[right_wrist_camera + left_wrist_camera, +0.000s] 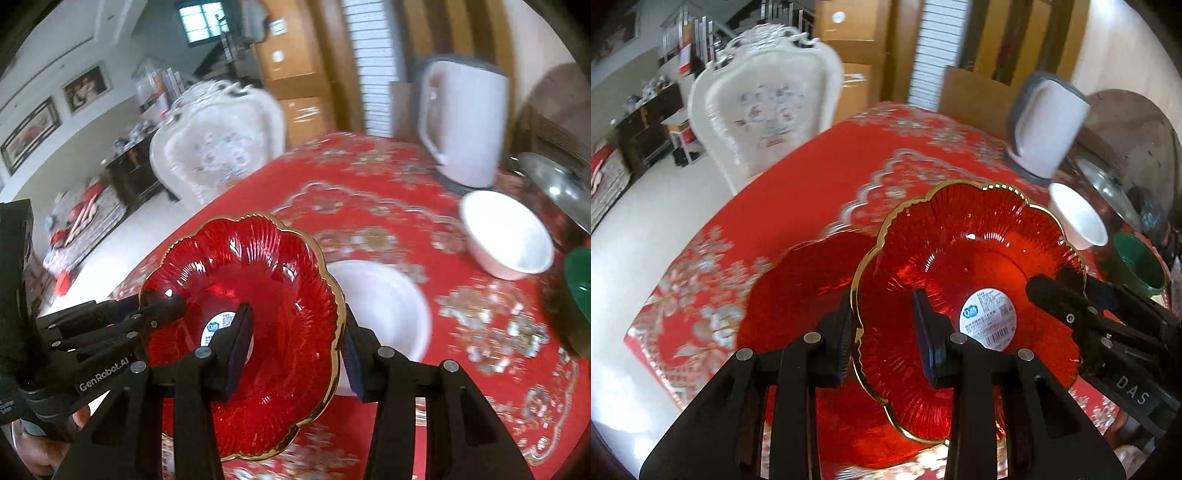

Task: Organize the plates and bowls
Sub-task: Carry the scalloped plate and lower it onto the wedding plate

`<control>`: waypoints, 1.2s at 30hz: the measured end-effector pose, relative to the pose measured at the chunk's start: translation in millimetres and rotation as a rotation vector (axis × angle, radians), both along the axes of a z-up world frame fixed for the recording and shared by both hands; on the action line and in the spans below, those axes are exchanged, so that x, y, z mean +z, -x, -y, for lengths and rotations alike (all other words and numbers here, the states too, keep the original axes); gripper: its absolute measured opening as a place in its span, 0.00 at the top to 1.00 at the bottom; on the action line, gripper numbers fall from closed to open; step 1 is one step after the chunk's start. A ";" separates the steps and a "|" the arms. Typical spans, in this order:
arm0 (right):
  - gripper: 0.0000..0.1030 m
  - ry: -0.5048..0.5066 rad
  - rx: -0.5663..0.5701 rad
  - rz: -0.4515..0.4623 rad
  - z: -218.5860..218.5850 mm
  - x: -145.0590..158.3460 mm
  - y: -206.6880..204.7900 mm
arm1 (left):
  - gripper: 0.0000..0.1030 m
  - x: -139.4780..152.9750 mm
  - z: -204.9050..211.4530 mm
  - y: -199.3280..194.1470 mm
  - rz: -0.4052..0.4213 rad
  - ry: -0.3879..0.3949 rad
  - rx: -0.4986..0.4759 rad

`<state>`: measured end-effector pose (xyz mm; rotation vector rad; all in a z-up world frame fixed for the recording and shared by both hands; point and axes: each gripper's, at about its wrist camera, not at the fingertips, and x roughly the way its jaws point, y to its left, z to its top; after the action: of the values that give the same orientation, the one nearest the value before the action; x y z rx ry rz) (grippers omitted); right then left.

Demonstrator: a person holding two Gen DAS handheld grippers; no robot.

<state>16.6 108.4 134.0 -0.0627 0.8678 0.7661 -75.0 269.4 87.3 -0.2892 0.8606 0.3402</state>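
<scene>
A red glass flower-shaped plate (964, 266) with a gold rim and a white label is held in the air, tilted. My left gripper (886, 332) has one finger on each side of the plate's left rim. My right gripper (295, 339) straddles the plate's (243, 280) right rim the same way and also shows in the left wrist view (1067, 291). A second red plate (798, 295) lies on the tablecloth under the held one. A white plate (384, 306) and a white bowl (506, 236) sit on the table to the right.
The table has a red patterned cloth (820, 177). A white kettle (465, 122), a metal lid (557, 188) and a green bowl (580, 284) stand at the right. A white chair (764, 107) stands at the far edge. The table's left edge drops to the floor.
</scene>
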 end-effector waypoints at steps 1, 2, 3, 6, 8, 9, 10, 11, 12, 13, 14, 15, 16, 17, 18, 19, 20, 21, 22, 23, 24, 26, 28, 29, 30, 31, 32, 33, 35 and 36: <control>0.55 0.005 0.018 -0.001 -10.3 -2.2 1.4 | 0.71 -2.8 -6.7 5.3 -0.006 0.000 0.010; 0.55 0.009 0.026 -0.002 -15.3 -3.2 1.9 | 0.71 -5.2 -9.9 8.5 -0.010 0.000 0.016; 0.55 0.015 0.036 -0.003 -23.0 -5.8 2.3 | 0.71 -8.7 -12.5 12.1 -0.019 -0.002 0.022; 0.55 0.030 0.066 -0.025 -40.2 -17.9 4.5 | 0.71 -23.5 -22.2 18.5 -0.051 0.010 0.039; 0.55 0.046 0.080 -0.033 -49.0 -24.2 8.5 | 0.71 -34.0 -30.1 21.5 -0.070 0.030 0.054; 0.55 0.061 0.089 -0.040 -55.3 -29.7 8.5 | 0.71 -38.4 -33.7 22.5 -0.075 0.038 0.063; 0.55 0.073 0.095 -0.043 -59.9 -33.4 10.7 | 0.71 -41.8 -36.1 23.2 -0.080 0.039 0.070; 0.55 0.082 0.099 -0.043 -62.6 -35.6 12.6 | 0.71 -43.6 -36.7 23.6 -0.083 0.036 0.074; 0.55 0.102 0.107 -0.046 -67.8 -40.5 12.5 | 0.71 -45.8 -37.7 24.2 -0.085 0.029 0.077; 0.55 0.112 0.111 -0.046 -70.2 -41.7 15.1 | 0.71 -47.4 -39.1 24.7 -0.087 0.025 0.079; 0.53 0.122 0.114 -0.044 -71.7 -43.4 17.7 | 0.71 -49.6 -39.5 25.2 -0.091 0.023 0.080; 0.53 0.136 0.121 -0.042 -75.4 -46.5 18.1 | 0.71 -51.3 -40.5 24.8 -0.095 0.023 0.081; 0.52 0.148 0.125 -0.041 -78.4 -48.6 18.1 | 0.71 -54.2 -40.9 24.8 -0.099 0.021 0.082; 0.52 0.158 0.125 -0.039 -80.2 -49.4 20.0 | 0.71 -55.9 -42.3 23.9 -0.102 0.020 0.083; 0.52 0.172 0.127 -0.036 -82.9 -52.4 20.0 | 0.71 -58.4 -43.8 23.8 -0.105 0.023 0.086; 0.52 0.179 0.130 -0.035 -83.5 -53.1 22.2 | 0.71 -60.2 -45.4 23.8 -0.106 0.027 0.089; 0.52 0.187 0.133 -0.025 -85.5 -53.7 24.0 | 0.70 -61.3 -46.8 23.5 -0.108 0.027 0.094; 0.52 0.192 0.135 -0.023 -87.7 -54.2 23.6 | 0.71 -61.7 -47.6 23.3 -0.108 0.022 0.096; 0.52 0.204 0.140 -0.027 -90.6 -56.2 23.6 | 0.71 -62.4 -47.7 22.2 -0.114 0.006 0.099; 0.52 0.215 0.145 -0.031 -92.6 -58.3 23.4 | 0.70 -63.0 -47.9 21.3 -0.117 -0.006 0.102; 0.52 0.224 0.148 -0.035 -94.5 -60.3 23.5 | 0.70 -63.8 -48.7 20.5 -0.117 -0.009 0.102; 0.51 0.245 0.152 -0.017 -98.2 -62.7 25.3 | 0.70 -65.1 -50.7 20.5 -0.114 -0.009 0.106; 0.51 0.251 0.156 -0.012 -99.7 -63.0 26.1 | 0.70 -64.9 -51.4 20.4 -0.105 -0.018 0.109; 0.51 0.249 0.156 -0.012 -99.9 -63.3 25.6 | 0.70 -64.9 -51.1 20.4 -0.103 -0.021 0.110; 0.51 0.248 0.157 -0.007 -100.0 -63.3 25.8 | 0.70 -64.8 -51.0 20.4 -0.100 -0.021 0.110; 0.49 0.250 0.159 -0.005 -100.4 -63.5 26.0 | 0.70 -65.0 -51.0 20.5 -0.096 -0.021 0.111; 0.48 0.250 0.162 -0.005 -100.5 -63.2 26.1 | 0.70 -65.2 -51.0 20.6 -0.092 -0.022 0.111; 0.48 0.253 0.165 -0.003 -100.5 -62.6 26.5 | 0.70 -65.4 -50.3 20.5 -0.092 -0.028 0.109; 0.48 0.257 0.165 0.002 -99.9 -61.0 27.1 | 0.70 -66.0 -48.7 18.3 -0.093 -0.046 0.103; 0.48 0.260 0.162 0.009 -99.1 -59.4 27.7 | 0.70 -66.2 -47.9 17.7 -0.091 -0.047 0.101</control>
<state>-11.1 207.5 74.7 -0.3699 0.9579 0.7988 -92.7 317.3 21.1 -0.2756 0.9284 0.4695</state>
